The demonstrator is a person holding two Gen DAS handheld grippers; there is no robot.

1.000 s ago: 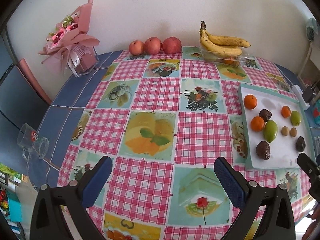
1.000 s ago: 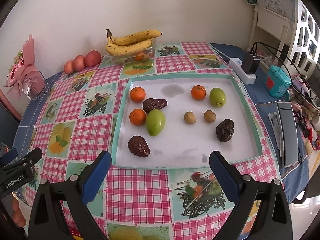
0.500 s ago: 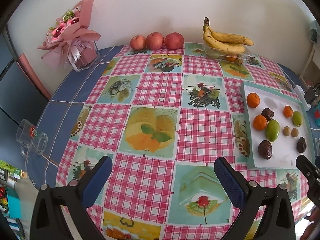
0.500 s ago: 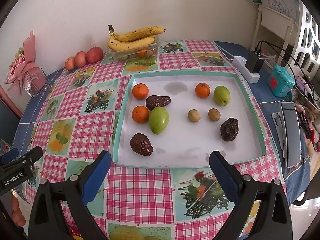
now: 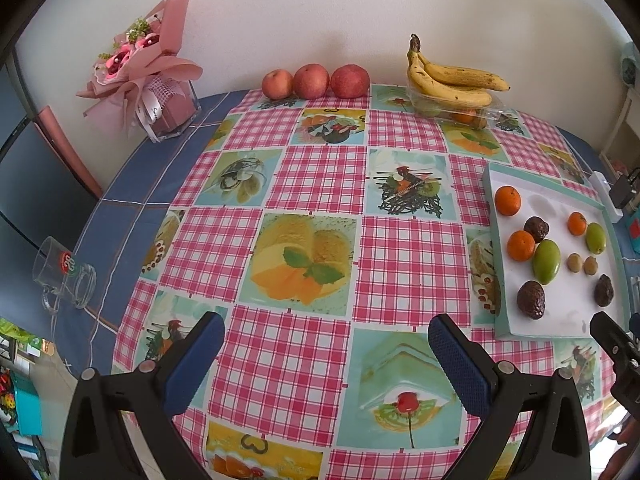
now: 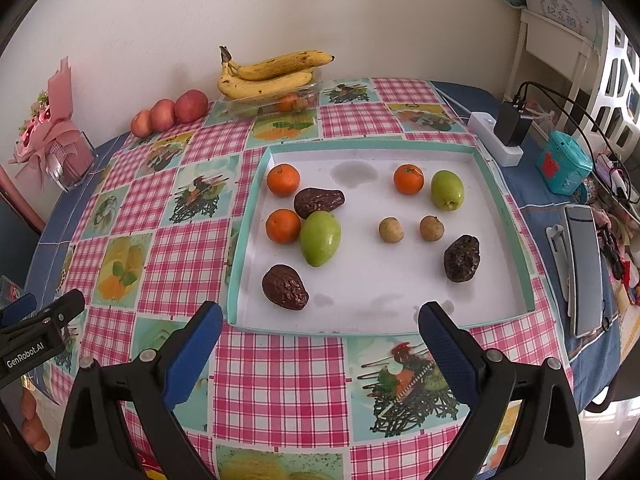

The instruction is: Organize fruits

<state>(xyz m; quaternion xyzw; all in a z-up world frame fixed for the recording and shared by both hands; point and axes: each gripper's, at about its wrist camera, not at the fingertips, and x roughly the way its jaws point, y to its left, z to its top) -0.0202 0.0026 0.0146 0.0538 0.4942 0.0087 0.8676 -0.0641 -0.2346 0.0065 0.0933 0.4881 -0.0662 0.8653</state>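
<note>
My left gripper [image 5: 326, 350] and right gripper [image 6: 320, 338] both hover with fingers wide apart, holding nothing. On the white tray [image 6: 400, 304] ahead of my right gripper lie 3 oranges [image 6: 283, 179], 2 green fruits [image 6: 320, 238], 3 dark wrinkled fruits [image 6: 285, 287] and 2 small brown ones [image 6: 391, 229].

Glossy checked tablecloth [image 6: 280, 380], matt white tray [image 6: 380, 280], wrinkled dark fruit [image 6: 285, 287], clear glass mug [image 5: 64, 280].

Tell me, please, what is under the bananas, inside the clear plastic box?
Under the bananas, the clear plastic box holds at least one orange fruit and something greenish. The bananas and the glare on the plastic cover the rest.
</note>
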